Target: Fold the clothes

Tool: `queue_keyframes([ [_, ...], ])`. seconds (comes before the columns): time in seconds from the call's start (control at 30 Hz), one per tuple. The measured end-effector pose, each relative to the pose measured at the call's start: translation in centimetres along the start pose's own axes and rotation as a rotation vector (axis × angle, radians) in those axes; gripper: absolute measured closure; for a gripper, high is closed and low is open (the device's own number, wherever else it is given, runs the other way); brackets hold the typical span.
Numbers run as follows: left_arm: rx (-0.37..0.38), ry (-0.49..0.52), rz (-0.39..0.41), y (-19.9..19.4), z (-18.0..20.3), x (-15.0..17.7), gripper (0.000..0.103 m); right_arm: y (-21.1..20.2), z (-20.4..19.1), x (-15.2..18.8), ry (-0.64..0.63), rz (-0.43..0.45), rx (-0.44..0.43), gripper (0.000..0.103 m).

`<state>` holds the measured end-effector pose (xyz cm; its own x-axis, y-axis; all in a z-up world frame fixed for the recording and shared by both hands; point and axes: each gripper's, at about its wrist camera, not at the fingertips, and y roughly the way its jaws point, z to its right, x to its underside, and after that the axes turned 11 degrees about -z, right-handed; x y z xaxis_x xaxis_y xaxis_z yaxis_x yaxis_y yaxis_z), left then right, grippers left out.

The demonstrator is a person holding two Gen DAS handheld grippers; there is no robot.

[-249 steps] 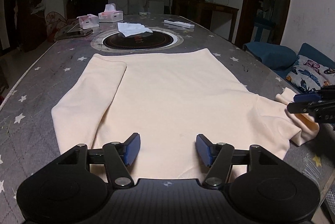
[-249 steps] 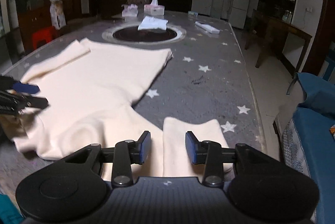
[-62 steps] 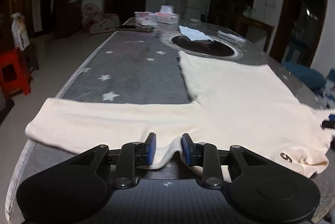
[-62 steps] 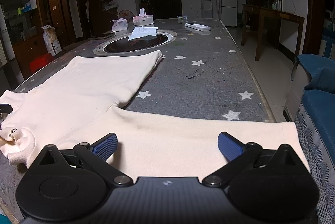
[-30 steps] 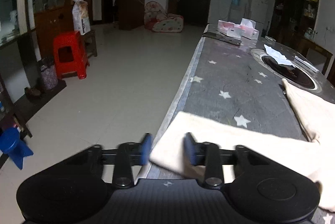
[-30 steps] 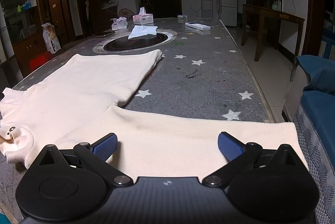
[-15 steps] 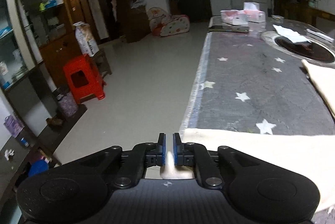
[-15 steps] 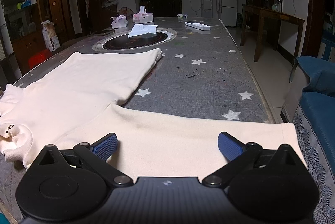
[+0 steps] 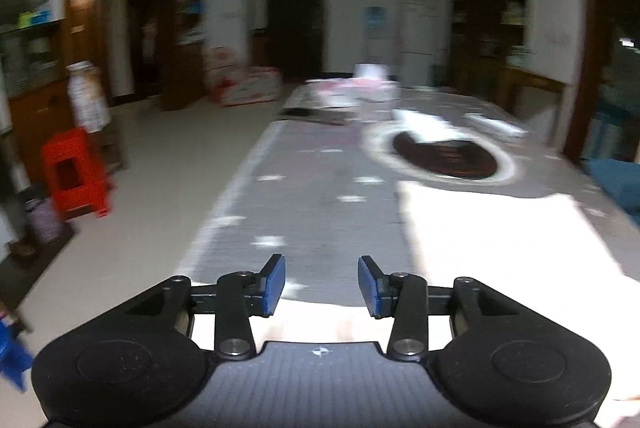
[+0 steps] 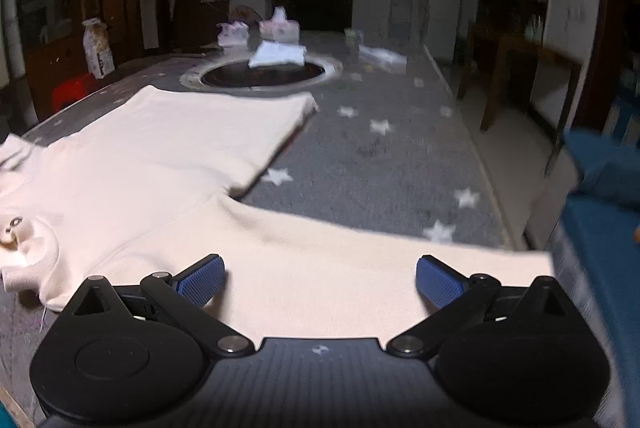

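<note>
left claw opening (empty) over sweater

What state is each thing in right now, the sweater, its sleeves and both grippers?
Sweater: spread flat on the table, unfolded.
Right sleeve: stretched straight out to the table edge.
Left sleeve: lying flat under the left gripper.
Left gripper: jaws opening, nothing pinched.
Right gripper: wide open above the right sleeve.

A grey star-print table carries a round black inset with a white cloth on it and two tissue boxes behind. A red stool stands on the pale floor left of the table, and a blue sofa sits to its right.
</note>
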<state>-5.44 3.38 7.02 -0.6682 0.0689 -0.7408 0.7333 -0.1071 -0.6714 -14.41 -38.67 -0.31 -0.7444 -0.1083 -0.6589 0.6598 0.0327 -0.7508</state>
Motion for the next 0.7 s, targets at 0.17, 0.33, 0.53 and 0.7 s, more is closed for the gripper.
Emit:
queue_keyframes([
  [0.17, 0.220, 0.097, 0.001, -0.6, 7.0, 0.0, 0.059, -1.3, -2.0, -0.4, -0.071, 0.031, -0.015, 0.000],
  [0.33, 0.344, 0.248, -0.029, -0.1, 13.8, 0.9, 0.059, -1.2, -3.4, -0.3, -0.158, -0.021, -0.007, 0.000],
  [0.53, 0.402, 0.366, -0.075, 0.8, 18.4, 1.8, 0.059, -2.6, -4.0, 0.4, -0.223, -0.011, 0.015, 0.000],
  [0.7, 0.418, 0.417, -0.118, 2.3, 21.1, 2.3, 0.059, -1.6, -3.3, -1.1, -0.144, 0.025, 0.036, 0.000],
])
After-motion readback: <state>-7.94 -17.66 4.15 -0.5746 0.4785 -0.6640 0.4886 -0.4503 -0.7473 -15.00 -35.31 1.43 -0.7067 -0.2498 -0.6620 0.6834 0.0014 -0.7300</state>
